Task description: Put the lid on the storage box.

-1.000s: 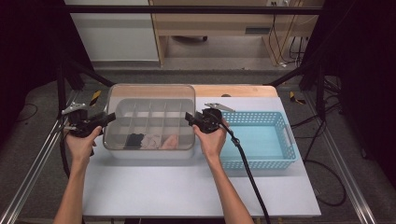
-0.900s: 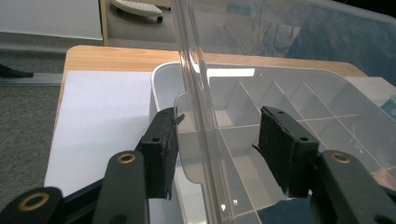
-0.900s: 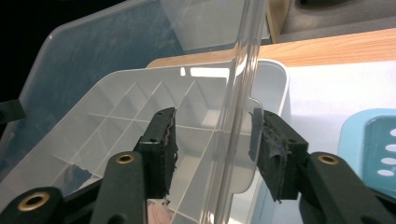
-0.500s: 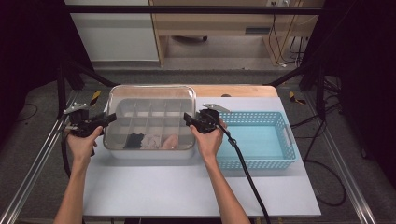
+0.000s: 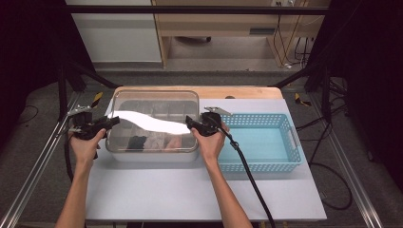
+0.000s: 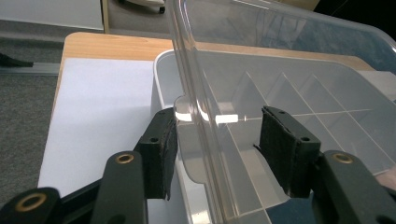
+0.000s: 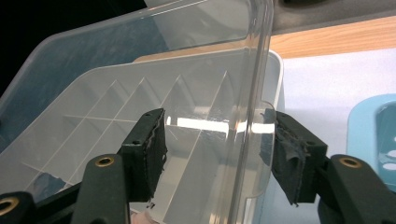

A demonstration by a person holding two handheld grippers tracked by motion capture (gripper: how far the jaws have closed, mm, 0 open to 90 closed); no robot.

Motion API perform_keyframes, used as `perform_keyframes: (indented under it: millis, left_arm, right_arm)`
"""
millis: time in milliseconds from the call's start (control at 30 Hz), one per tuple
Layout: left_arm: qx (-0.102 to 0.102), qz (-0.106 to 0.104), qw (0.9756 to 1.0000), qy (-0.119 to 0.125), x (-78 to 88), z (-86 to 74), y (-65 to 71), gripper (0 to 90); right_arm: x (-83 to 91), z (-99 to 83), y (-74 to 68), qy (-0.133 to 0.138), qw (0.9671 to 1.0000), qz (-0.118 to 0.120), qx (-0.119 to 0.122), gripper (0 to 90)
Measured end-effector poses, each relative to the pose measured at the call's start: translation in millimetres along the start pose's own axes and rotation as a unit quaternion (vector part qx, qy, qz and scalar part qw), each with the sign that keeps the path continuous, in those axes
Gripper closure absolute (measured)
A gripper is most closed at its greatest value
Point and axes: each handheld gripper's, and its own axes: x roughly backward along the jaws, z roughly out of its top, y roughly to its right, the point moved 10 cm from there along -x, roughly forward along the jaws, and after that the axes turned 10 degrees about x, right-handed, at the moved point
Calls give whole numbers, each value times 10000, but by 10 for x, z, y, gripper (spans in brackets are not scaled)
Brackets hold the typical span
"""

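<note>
Clear lid of the compartment box is sitting raised on the box, at the table's left-centre, w/ a person's two grippers working its short ends. The left gripper is straddling the lid's left edge, jaws standing wide; in the left gripper view one pad is sitting just outside the rim, the other well apart inside, so nothing is being pinched. The right gripper is mirroring that at the right edge; its jaws have just been opening, and in the right gripper view the lid's wall is passing between the pads w/o either pressing on it (the lid's tab is sitting right by the outer pad).

Judging by looks, the lid is thin, stiff-ish clear plastic: light, glossy, prob. slippery, and likely flexing if lifted from one end alone. The small tabs at mid-height of each short end are looking like the best places to take hold, both ends together. Its long axis is running left to right across the table, parallel to the blue basket beside it; the front edge appears tilted up off the box, though by how much is hard to tell.
</note>
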Motion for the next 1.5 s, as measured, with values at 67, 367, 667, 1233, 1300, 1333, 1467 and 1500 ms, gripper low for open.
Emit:
perform_keyframes:
  millis: [67,367,667,1233,1300,1333,1467,1500]
  left_arm:
    - [2,11,10000,-12,-9,-6,-7,456]
    - [94,-9,9999,-87,-51,-35,-35,450]
    - [69,-30,9999,-118,-67,-45,-43,439]
    - [-62,178,9998,-104,-18,-48,-124,405]
    - [-49,119,9999,-54,31,-29,-105,405]
    - [-59,114,9999,-39,45,-24,-98,404]
    - [-81,69,9999,7,102,-11,-57,405]
    - [-88,50,9999,16,118,-8,-41,405]
  right_arm:
    - [-11,-12,5,-20,10000,-3,-5,403]
    - [-46,-50,8,-71,10000,-23,17,380]
    - [-52,-55,9,-56,9999,-75,84,370]
    - [-61,-132,11,-327,9993,-115,162,364]
    - [-54,-120,14,-302,9993,-138,170,364]
    - [-41,-89,23,-206,9994,-210,189,358]
    - [60,71,17,168,9994,-209,204,367]
    - [77,82,11,176,9995,-167,182,360]
